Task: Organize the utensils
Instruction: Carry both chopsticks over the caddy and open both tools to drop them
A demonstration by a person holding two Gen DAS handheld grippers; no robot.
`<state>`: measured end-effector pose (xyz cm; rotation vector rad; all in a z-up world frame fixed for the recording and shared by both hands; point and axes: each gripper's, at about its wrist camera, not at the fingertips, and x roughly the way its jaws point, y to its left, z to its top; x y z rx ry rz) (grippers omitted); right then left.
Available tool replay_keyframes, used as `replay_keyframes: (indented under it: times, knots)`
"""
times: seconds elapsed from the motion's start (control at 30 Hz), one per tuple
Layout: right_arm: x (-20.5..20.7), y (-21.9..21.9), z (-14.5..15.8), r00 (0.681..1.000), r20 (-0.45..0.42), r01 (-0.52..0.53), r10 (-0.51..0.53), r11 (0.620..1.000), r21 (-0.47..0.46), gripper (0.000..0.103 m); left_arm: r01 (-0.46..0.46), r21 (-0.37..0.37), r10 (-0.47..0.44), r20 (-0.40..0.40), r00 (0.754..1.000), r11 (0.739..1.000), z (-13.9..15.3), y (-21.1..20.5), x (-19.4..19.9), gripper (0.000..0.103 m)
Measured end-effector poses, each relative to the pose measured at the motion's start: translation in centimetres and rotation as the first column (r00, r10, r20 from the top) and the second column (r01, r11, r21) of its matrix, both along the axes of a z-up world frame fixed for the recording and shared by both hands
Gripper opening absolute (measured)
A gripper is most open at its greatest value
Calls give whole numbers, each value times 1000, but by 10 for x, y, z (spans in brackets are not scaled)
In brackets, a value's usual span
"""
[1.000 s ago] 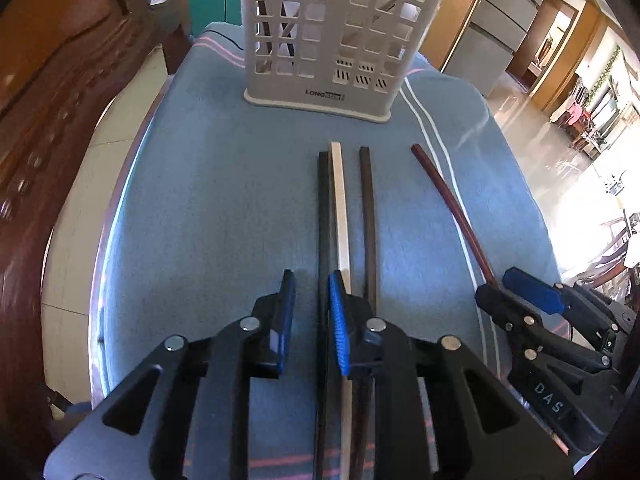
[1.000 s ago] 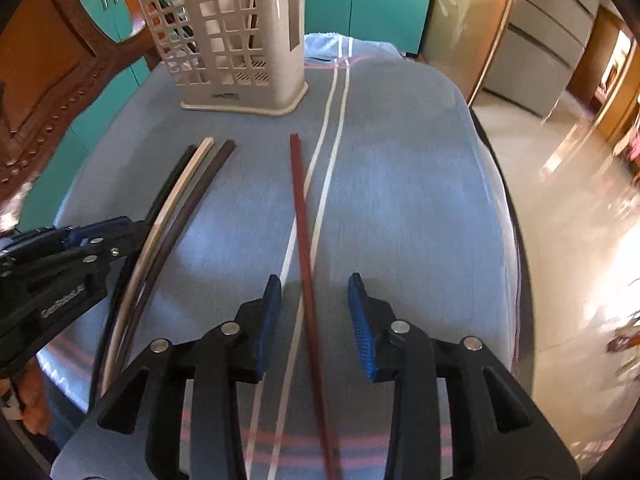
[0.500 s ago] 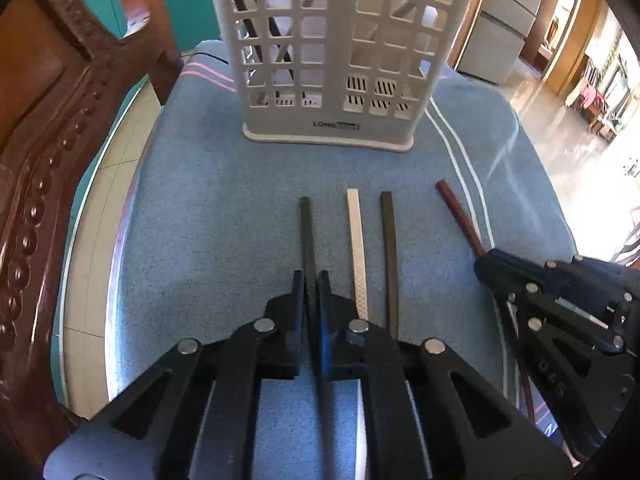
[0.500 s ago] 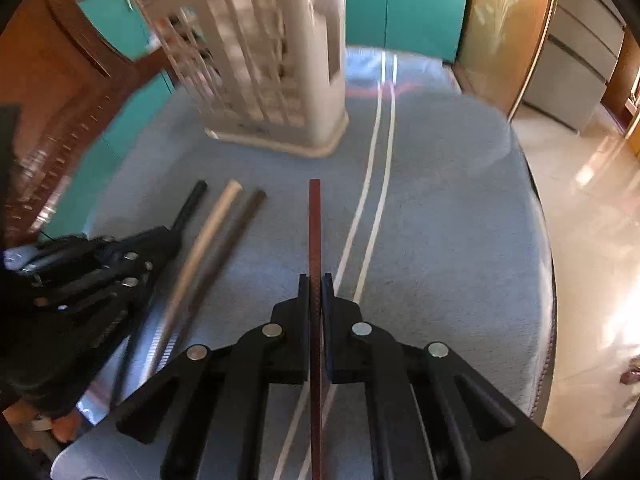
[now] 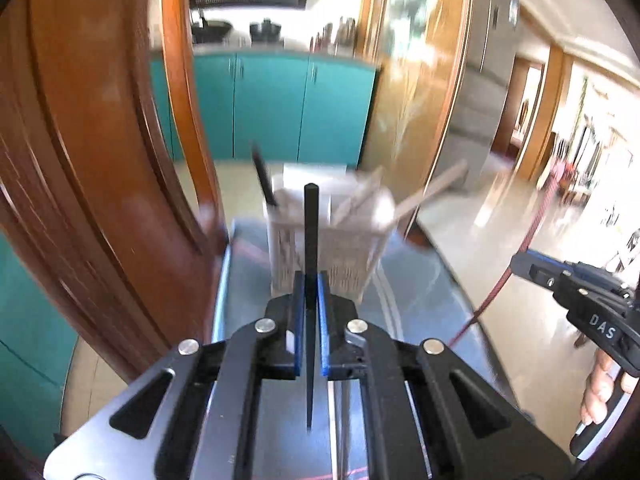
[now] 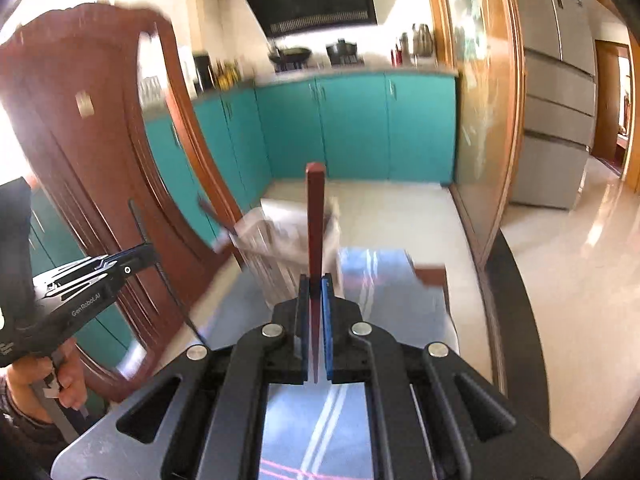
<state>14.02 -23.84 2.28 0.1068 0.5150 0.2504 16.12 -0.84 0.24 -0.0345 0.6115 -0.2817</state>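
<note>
"DAS" on right claw (image 5: 520,263), "GenRobot.AI" perhaps, left claw (image 6: 149,251)

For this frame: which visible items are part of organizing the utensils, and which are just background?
Part of the job:
- black chopstick, clamped in the left gripper
- reddish-brown chopstick, clamped in the right gripper
- white utensil basket, blurred, with sticks in it already
- blue tablecloth beneath it

Background:
- wooden chair back
- teal cabinets
- fridge

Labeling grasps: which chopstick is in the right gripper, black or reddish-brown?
The reddish-brown chopstick, clamped upright between the right gripper fingers. The black chopstick is in the left gripper. Both point toward the white basket.
</note>
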Motion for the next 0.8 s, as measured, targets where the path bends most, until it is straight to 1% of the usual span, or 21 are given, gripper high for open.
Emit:
replay_keyframes:
  times: [0.03,0.07,0.1,0.17,0.2,0.23,0.3,0.37,0.4,0.43,0.47,0.5,0.53,0.63,0.7,0.8]
  knots:
    - [1,-2,11,1000,24,2,-2,1000,11,6,-2,-7,2,35,999,1000,18,3,0,7]
    - [5,0,29,998,68,10,-11,1000,14,6,-6,-9,6,67,998,1000,33,5,0,7]
    - [7,1,39,995,94,14,-15,1000,12,6,-16,-12,17,106,994,1000,53,7,2,7]
    - [16,6,58,989,147,29,-31,999,14,6,-36,-16,38,155,987,999,81,8,7,7]
    - [22,8,65,985,167,45,-48,999,17,6,-51,-27,55,188,981,998,100,8,11,7]
    - [28,9,68,980,186,68,-69,998,12,6,-64,-40,71,207,976,997,111,8,14,7]
    - [44,17,68,972,208,121,-112,992,-30,6,-93,-79,110,244,964,993,135,6,26,7]
    - [59,27,54,973,202,124,-115,992,-37,6,-121,-111,149,292,945,986,146,4,35,7]
    - [64,28,47,975,195,118,-109,992,-34,6,-126,-133,163,324,932,983,147,2,40,7]
    - [69,30,38,977,186,114,-106,993,-30,6,-132,-157,181,353,918,979,143,0,51,7]
    - [76,31,24,980,172,105,-100,994,-21,6,-151,-160,200,354,914,975,139,-4,57,7]
    - [74,34,20,982,165,100,-96,995,-16,6,-158,-169,208,344,916,973,129,-8,68,7]
    - [78,33,9,984,150,100,-97,995,-7,6,-150,-173,201,328,923,973,118,-12,78,7]
    - [88,30,-10,991,107,84,-85,996,13,6,-163,-125,192,274,942,979,86,-17,97,7]
    - [87,33,-15,992,99,75,-76,997,15,6,-170,-93,188,236,953,981,65,-22,102,7]
    - [87,34,-20,994,83,67,-67,998,13,6,-163,-81,176,192,966,983,48,-20,107,7]
